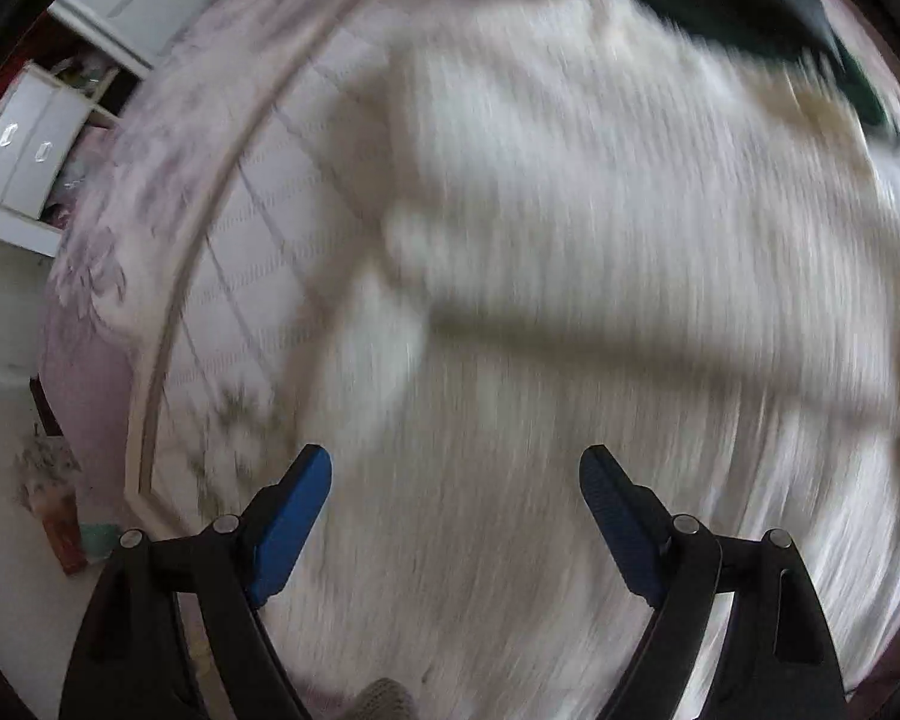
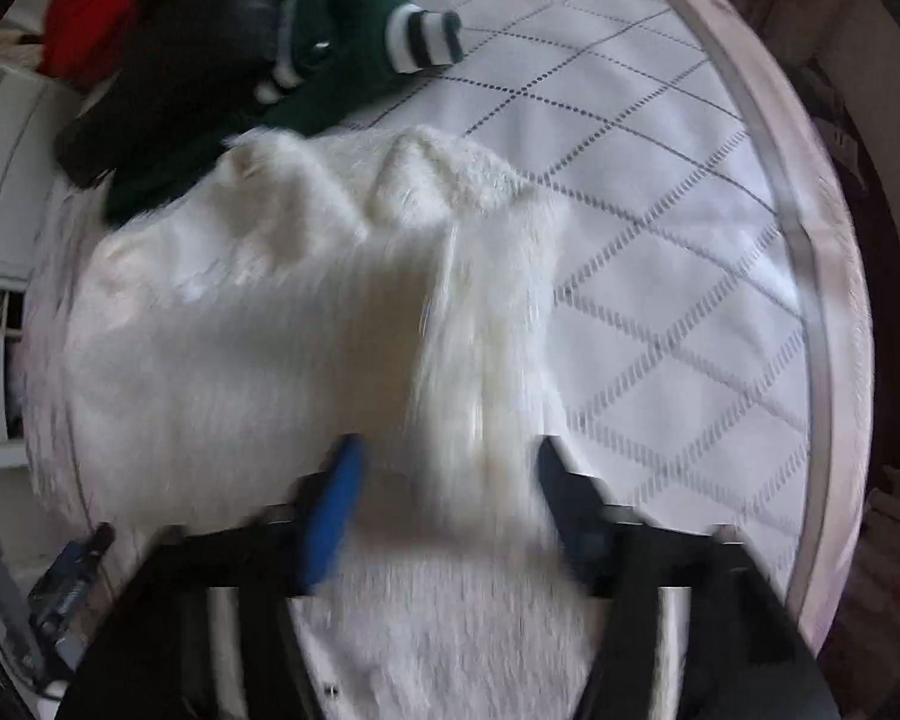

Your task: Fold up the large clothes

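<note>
A large white fluffy garment (image 1: 600, 210) lies on the quilted bed, blurred by motion. My left gripper (image 1: 456, 468) is open and empty above its near part. The garment also shows in the right wrist view (image 2: 306, 312), partly folded with a ridge running toward me. My right gripper (image 2: 447, 462) is open, its blue fingers (image 2: 330, 510) standing on either side of that ridge of white fabric; the fabric is not pinched.
A dark green garment with striped cuffs (image 2: 354, 42), a black one (image 2: 198, 18) and a red one (image 2: 96, 6) lie piled at the far end. The bed's quilted cover (image 2: 660, 228) has a raised border (image 2: 810, 276). White drawers (image 1: 24, 150) stand beyond the bed's left side.
</note>
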The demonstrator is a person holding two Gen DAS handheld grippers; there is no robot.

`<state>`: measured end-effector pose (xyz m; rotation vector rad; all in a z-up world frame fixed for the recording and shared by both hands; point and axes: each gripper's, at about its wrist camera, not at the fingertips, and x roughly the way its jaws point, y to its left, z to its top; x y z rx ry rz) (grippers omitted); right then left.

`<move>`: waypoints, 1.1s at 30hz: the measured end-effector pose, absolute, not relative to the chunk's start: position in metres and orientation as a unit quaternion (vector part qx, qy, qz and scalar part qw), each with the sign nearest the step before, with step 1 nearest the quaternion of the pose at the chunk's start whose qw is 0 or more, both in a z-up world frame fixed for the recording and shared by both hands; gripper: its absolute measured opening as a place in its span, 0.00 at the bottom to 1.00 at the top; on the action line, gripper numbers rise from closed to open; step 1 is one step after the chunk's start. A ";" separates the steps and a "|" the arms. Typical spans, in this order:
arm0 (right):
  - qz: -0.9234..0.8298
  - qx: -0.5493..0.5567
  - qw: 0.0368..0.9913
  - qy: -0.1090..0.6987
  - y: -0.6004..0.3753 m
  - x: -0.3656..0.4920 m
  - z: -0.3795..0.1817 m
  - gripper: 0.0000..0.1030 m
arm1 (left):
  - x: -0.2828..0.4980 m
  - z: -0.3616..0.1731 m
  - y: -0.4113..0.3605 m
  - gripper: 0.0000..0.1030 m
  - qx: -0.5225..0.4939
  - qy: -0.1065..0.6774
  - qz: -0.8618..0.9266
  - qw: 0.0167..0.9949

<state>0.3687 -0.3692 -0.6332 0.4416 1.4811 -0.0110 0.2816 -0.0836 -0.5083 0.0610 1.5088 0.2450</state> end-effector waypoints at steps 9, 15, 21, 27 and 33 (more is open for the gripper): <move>0.096 0.196 0.563 0.797 -0.231 0.242 -0.726 0.66 | 0.194 -0.573 -0.092 0.82 0.066 0.748 0.044 0.659; 0.050 0.193 0.598 0.776 -0.191 0.244 -0.724 0.09 | 0.193 -0.572 -0.073 0.84 0.044 0.735 0.030 0.676; 0.083 0.201 0.551 0.805 -0.194 0.272 -0.699 0.12 | 0.246 -0.498 -0.054 0.84 0.014 0.690 0.039 0.722; 0.065 0.251 0.623 0.738 -0.245 0.393 -0.623 0.57 | 0.390 -0.458 -0.074 0.84 0.012 0.619 0.040 0.784; 0.011 0.203 0.683 0.702 -0.266 0.553 -0.642 0.57 | 0.500 -0.509 -0.083 0.84 0.069 0.602 0.088 0.791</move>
